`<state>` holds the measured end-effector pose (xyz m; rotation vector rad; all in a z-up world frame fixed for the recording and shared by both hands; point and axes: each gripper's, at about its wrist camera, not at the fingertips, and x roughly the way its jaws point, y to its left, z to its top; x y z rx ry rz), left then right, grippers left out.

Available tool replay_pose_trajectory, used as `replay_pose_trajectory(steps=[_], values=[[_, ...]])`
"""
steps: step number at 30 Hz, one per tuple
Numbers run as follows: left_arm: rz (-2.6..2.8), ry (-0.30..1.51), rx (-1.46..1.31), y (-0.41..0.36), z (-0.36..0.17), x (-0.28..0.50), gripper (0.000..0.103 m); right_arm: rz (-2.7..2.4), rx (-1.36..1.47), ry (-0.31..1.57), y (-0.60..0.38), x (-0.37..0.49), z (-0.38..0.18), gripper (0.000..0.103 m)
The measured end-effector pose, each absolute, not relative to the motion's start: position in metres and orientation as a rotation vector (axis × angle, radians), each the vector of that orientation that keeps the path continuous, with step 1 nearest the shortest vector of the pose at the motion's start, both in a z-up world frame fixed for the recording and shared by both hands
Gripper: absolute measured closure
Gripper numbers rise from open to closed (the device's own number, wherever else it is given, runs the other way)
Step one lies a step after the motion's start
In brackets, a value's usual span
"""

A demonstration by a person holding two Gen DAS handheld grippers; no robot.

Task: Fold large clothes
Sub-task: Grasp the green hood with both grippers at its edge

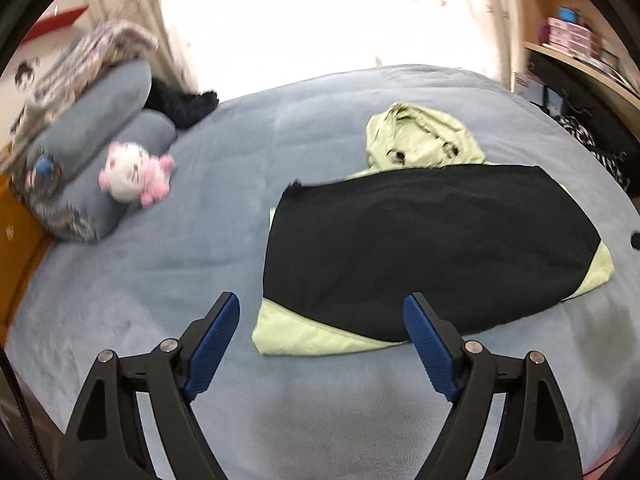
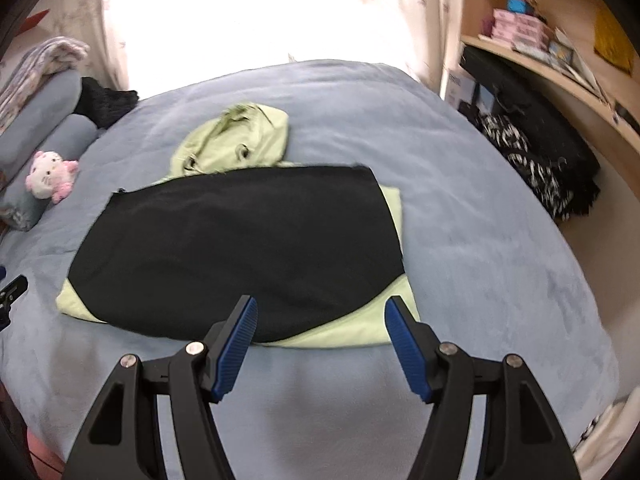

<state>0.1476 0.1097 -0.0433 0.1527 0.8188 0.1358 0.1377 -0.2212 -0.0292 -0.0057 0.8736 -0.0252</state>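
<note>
Left wrist view, left gripper [image 1: 321, 312] jaws wide apart, empty above folded jacket [image 1: 432, 248], right gripper [image 2: 320, 314] likewise apart, empty

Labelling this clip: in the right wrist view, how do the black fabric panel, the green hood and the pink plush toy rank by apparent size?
1. black fabric panel
2. green hood
3. pink plush toy
The toy lies farther off, so its true size is unsure.

A home bedroom: blue-covered bed [image 1: 160, 272], pillows [image 1: 100, 120], plush toy [image 1: 134, 174] (pink-and-white), cluttered shelves [image 2: 560, 52]

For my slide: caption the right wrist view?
Open right hand-held gripper above a folded green-and-black jacket on a blue bed.
</note>
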Motion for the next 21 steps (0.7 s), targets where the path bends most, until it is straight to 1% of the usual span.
replay_pose_trajectory(steps=[6,11,15,21], values=[[0.098,0.772,0.266,0.089,-0.014,0.161,0.016,0.031,-0.089,0.843,-0.197,0.157,-0.002,0.037],[0.073,0.774,0.300,0.083,0.009,0.200,0.015,0.043,-0.165,0.821,-0.184,0.191,0.020,0.037],[0.059,0.778,0.309,0.087,0.023,0.261,0.015,0.042,-0.184,0.828,-0.182,0.242,0.032,0.037],[0.064,0.816,0.278,0.101,0.016,0.374,0.015,0.030,-0.128,0.866,-0.190,0.343,0.031,0.037]])
